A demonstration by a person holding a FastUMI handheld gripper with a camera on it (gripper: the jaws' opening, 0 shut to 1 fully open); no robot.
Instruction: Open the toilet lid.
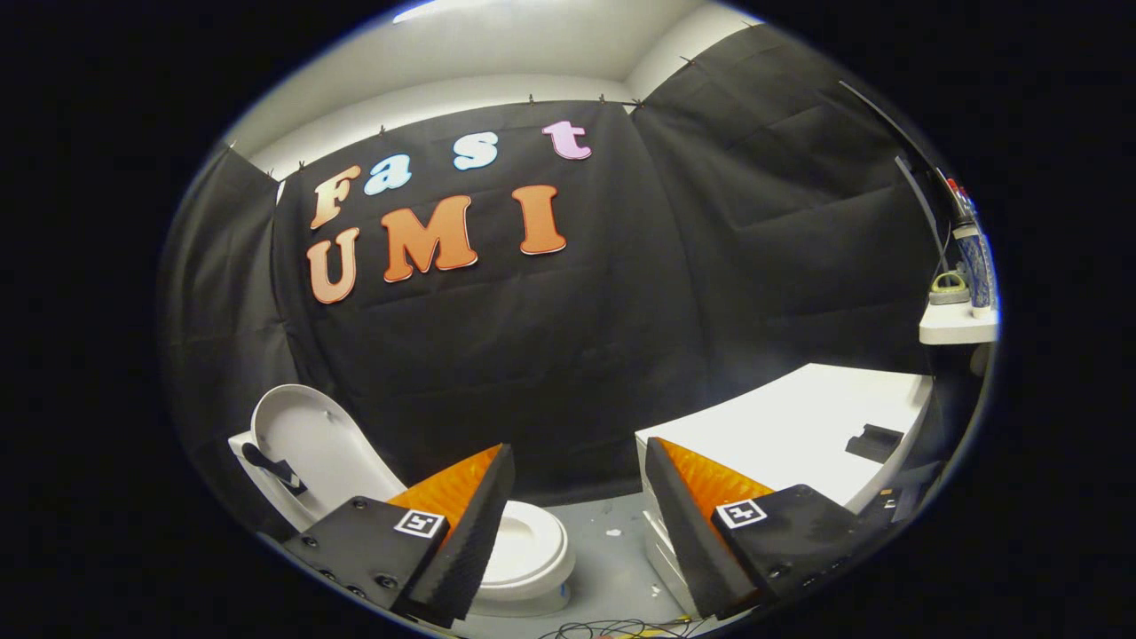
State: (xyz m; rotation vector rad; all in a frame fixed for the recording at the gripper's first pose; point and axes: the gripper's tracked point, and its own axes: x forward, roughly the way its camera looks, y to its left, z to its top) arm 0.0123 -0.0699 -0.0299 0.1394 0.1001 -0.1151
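A white toilet [531, 555] stands on the floor, partly behind my left finger. Its lid [311, 444] is raised, leaning back against the tank, with a dark handle piece [273, 468] on its inner face. The seat ring and bowl lie open below. My gripper [577, 475] is open, with a wide gap between its fingers and nothing held. The toilet lies just ahead of the left finger, and the lid is beyond it to the left.
A white cabinet or table [799, 426] stands behind the right finger, with a small dark object [874, 441] on top. A white shelf [957, 324] further right carries bottles. Loose cables [612, 630] lie on the grey floor [608, 541] between toilet and cabinet.
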